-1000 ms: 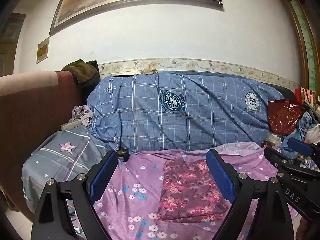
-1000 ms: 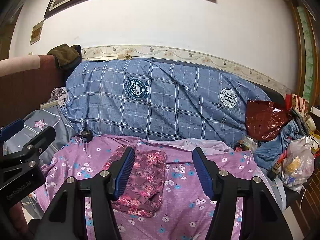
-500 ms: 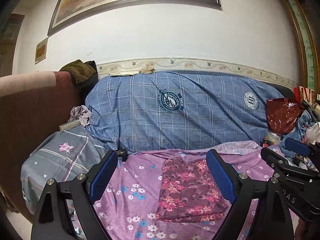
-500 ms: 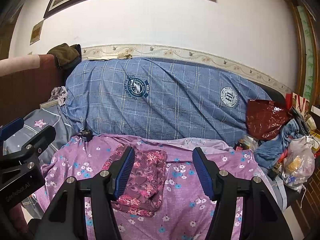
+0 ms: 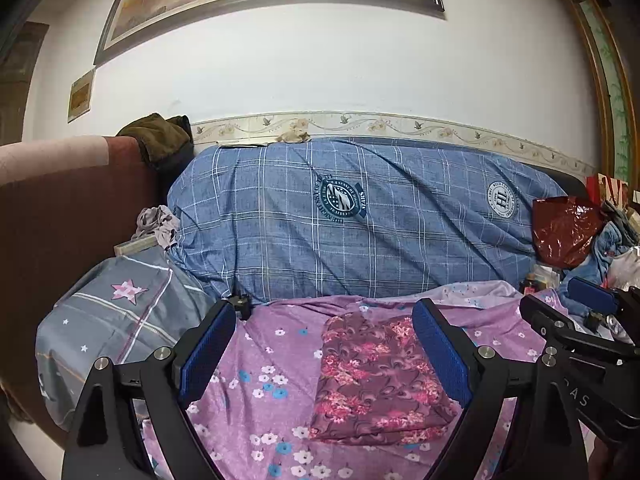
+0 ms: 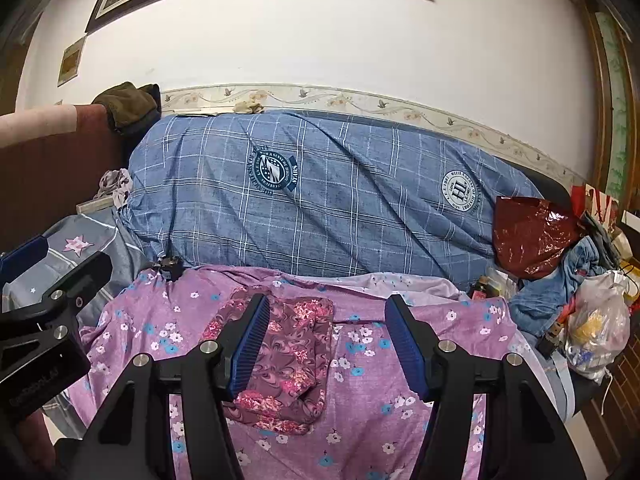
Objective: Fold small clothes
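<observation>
A small maroon garment with pink flowers point(image 5: 372, 376) lies folded flat on a purple floral sheet point(image 5: 272, 360); it also shows in the right wrist view point(image 6: 292, 356). My left gripper point(image 5: 324, 344) is open and empty, held above the sheet with the garment between and beyond its fingers. My right gripper point(image 6: 326, 340) is open and empty, above the sheet just right of the garment. Each gripper shows at the edge of the other's view.
A large blue plaid bedding roll point(image 5: 360, 220) lies behind the sheet. A grey star pillow point(image 5: 116, 312) sits at the left by a brown headboard point(image 5: 60, 216). A red bag point(image 6: 532, 236), blue clothes and plastic bags point(image 6: 596, 328) crowd the right.
Both grippers have drifted very slightly; the view shifts a little. The garment has not moved and both grippers stay open.
</observation>
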Demonstrator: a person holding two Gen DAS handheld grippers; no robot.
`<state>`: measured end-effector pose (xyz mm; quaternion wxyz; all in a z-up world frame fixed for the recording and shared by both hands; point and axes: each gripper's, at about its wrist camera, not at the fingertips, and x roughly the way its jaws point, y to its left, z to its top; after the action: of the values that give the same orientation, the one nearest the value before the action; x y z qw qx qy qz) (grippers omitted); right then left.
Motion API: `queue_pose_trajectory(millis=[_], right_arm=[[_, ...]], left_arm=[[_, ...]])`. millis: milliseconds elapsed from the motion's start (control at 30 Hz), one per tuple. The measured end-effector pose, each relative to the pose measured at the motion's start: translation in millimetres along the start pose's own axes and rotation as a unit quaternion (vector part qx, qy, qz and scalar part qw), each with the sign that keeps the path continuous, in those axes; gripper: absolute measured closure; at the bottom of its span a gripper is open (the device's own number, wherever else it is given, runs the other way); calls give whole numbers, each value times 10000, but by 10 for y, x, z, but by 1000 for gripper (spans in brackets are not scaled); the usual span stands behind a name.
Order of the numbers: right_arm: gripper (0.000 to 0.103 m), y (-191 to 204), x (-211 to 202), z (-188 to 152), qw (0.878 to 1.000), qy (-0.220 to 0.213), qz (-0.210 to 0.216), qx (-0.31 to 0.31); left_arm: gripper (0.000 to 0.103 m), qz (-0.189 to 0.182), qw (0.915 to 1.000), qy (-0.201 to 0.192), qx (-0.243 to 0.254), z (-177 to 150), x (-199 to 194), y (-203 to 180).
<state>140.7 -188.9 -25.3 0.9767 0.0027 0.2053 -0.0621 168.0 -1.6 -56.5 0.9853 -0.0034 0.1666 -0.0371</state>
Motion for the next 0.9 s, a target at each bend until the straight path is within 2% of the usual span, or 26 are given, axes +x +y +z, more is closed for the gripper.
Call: queue_pose_trajectory(millis=[900], right_arm=[[41,31,65,-29,9999,26,-133,-17]], left_arm=[[12,-62,9998,33,-197,-56,147,38]])
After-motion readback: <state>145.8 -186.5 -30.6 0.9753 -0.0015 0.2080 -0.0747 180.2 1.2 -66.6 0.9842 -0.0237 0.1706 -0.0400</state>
